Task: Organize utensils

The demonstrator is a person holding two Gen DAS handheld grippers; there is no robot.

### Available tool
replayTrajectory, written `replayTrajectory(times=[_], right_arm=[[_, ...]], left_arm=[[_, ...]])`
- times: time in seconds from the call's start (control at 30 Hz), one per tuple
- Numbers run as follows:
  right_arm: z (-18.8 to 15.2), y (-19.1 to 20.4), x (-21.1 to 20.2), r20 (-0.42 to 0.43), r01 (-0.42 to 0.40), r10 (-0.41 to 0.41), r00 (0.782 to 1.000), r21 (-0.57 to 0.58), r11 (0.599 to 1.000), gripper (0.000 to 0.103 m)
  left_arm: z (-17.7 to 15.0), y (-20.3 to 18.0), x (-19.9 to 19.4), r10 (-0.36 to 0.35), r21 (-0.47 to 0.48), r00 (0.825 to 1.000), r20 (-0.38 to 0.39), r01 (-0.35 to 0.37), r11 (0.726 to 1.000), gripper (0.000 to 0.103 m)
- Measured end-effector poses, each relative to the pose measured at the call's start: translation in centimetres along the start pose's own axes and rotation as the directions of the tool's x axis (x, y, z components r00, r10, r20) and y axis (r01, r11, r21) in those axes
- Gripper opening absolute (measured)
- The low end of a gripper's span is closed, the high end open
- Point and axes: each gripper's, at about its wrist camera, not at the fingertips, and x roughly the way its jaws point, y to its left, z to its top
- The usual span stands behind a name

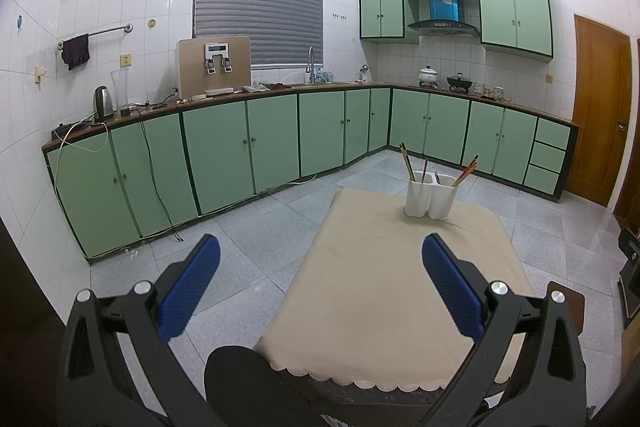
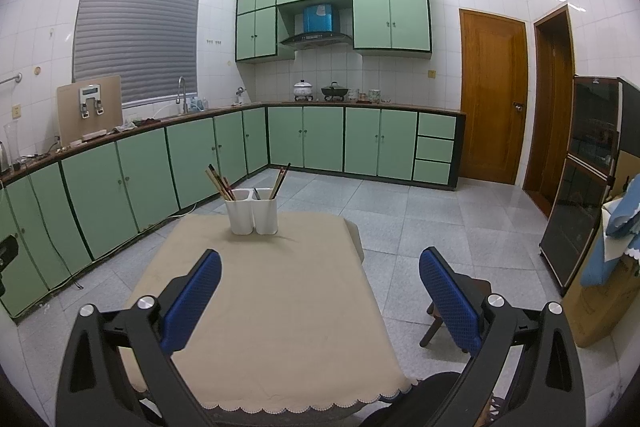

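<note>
A white two-compartment utensil holder (image 1: 430, 199) stands near the far edge of a table with a beige cloth (image 1: 380, 287). Chopsticks (image 1: 407, 161) lean out of its left cup and more chopsticks (image 1: 468, 169) out of its right cup. It also shows in the right wrist view (image 2: 251, 211), with chopsticks (image 2: 219, 182) in both cups. My left gripper (image 1: 320, 255) is open and empty, held above the table's near left side. My right gripper (image 2: 320, 267) is open and empty, above the table's near right side. Both are well short of the holder.
Green floor cabinets (image 1: 240, 147) with a cluttered counter run along the left and back walls. A small wooden stool (image 2: 444, 311) stands right of the table. A dark glass cabinet (image 2: 580, 211) and a cardboard box (image 2: 600, 303) stand at the right. The floor is grey tile (image 2: 420, 219).
</note>
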Motion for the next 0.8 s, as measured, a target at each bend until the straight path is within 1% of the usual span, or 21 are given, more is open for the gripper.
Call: replayTrajectory(times=[0.8], right_arm=[[-0.08,0.09,0.23,-0.006,-0.006,0.005,1.0,-0.007,1.0,0.097]], left_arm=[[0.25,0.13,0.2,-0.01,-0.006,1.0,-0.011,0.01,1.0,0.098]])
